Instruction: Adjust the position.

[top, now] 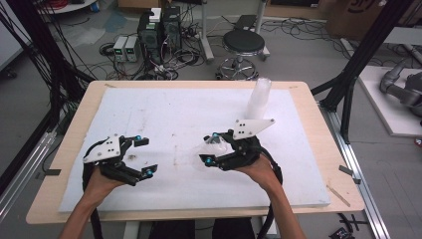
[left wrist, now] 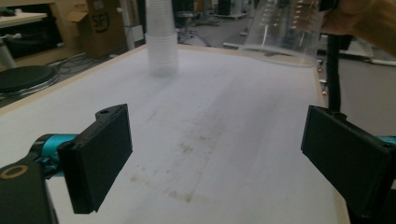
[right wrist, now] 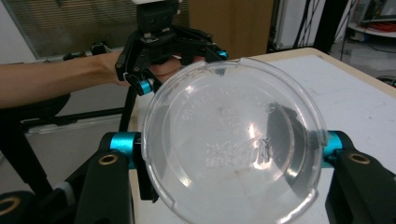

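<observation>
A clear plastic cup (right wrist: 233,144) is clamped between the jaws of the right gripper (top: 211,148), lifted off the white table (top: 169,109); the left gripper (top: 143,157) is held wide open and empty, well apart; a cup stack (top: 260,98) stands beyond.

clear cup (left wrist: 285,32) cut off at top edge, tongs' pads hidden behind cup
</observation>
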Demonstrator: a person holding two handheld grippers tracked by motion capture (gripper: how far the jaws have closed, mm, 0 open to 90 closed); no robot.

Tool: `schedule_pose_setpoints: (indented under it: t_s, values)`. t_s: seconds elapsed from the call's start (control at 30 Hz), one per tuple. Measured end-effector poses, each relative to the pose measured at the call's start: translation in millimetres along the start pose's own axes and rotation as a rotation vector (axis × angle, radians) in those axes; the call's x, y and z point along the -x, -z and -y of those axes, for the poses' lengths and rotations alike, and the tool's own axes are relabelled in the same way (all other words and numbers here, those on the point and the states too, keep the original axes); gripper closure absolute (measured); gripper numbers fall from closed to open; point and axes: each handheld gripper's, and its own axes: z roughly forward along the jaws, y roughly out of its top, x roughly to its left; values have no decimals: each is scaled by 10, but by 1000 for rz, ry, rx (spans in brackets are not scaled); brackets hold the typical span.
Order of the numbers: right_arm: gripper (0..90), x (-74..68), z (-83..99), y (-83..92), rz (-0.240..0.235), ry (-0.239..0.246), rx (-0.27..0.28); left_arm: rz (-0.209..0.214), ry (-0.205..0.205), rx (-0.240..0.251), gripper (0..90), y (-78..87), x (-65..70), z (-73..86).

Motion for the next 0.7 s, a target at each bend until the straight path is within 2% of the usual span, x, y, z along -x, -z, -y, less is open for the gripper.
schedule_pose_setpoints:
  t_s: [0.23,0.5,0.7]
  values:
    - [418,-23,-12,-16,-28,9,9,144,-16,34,87,-325,86,-206]
    - [419,-23,-22,0,-41,8,19,211,-34,56,87,-605,147,-331]
    - [419,-14,-11,-17,-58,4,28,265,-43,59,87,-813,219,-359]
